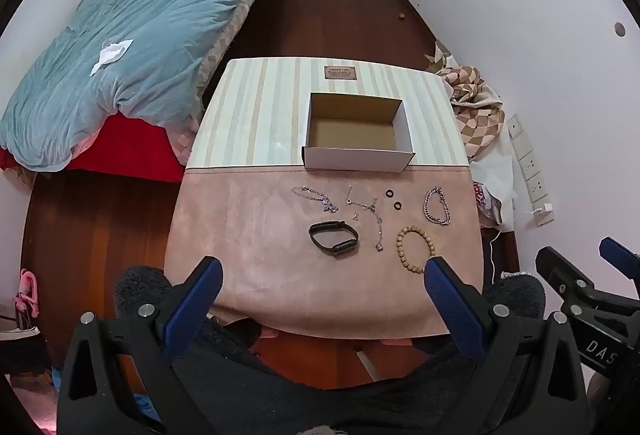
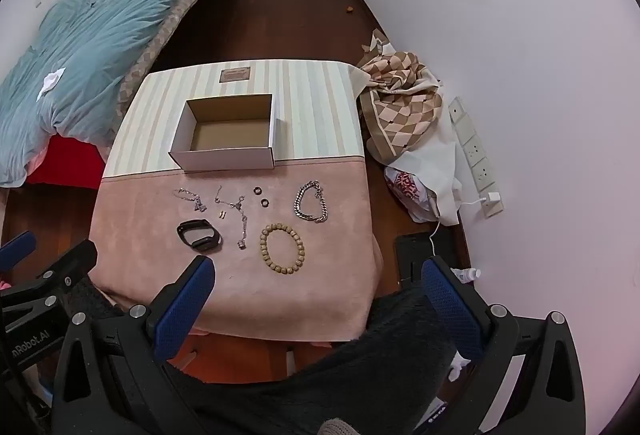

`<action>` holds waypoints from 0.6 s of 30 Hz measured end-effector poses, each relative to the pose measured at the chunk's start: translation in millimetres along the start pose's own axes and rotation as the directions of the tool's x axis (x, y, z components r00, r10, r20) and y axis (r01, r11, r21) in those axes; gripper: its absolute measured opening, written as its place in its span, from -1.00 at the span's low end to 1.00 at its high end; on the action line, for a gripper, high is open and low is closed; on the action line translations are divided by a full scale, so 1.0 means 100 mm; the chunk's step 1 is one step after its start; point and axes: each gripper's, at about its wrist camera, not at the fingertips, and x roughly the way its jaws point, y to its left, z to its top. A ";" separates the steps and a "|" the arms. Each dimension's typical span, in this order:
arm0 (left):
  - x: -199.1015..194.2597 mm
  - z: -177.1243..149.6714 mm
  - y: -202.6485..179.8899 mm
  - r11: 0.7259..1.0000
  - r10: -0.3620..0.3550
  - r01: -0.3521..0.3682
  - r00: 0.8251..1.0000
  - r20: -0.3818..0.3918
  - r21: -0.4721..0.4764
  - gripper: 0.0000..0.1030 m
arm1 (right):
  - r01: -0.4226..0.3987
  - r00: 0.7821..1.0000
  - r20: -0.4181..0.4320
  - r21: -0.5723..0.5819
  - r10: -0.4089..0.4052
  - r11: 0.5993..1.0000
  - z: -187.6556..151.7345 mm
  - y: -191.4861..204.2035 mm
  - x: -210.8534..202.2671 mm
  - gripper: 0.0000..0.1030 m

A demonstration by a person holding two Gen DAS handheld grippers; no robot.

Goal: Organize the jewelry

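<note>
**Jewelry laid out, nothing gripped**

Both the left gripper [image 1: 324, 277] and right gripper [image 2: 318, 277] are held spread and empty. Nearest the open white cardboard box [image 1: 357, 159] lie thin, limp silver chains [image 1: 316, 197]; the stiffer wooden bead bracelet [image 2: 282, 245], farther from it, is judged easiest pinched across its beads.

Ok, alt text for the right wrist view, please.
Jewelry lies spread on a pink cloth-covered table before an empty open cardboard box: wooden bead bracelet, silver chain bracelet, black wristband. The open right gripper hovers at the near edge.
</note>
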 end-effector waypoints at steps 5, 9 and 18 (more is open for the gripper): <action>0.00 0.00 0.00 1.000 0.002 -0.002 1.000 0.006 0.002 1.00 | -0.006 1.000 0.003 0.004 0.006 1.000 0.00 -0.02 -0.01 1.00; 0.00 -0.02 0.00 1.000 0.005 -0.005 1.000 0.006 0.004 1.00 | -0.004 1.000 0.003 0.005 0.004 1.000 0.00 -0.02 -0.01 1.00; -0.04 0.03 0.00 1.000 0.013 -0.014 1.000 0.027 0.022 1.00 | -0.010 1.000 0.003 0.004 0.010 1.000 0.02 -0.02 -0.01 1.00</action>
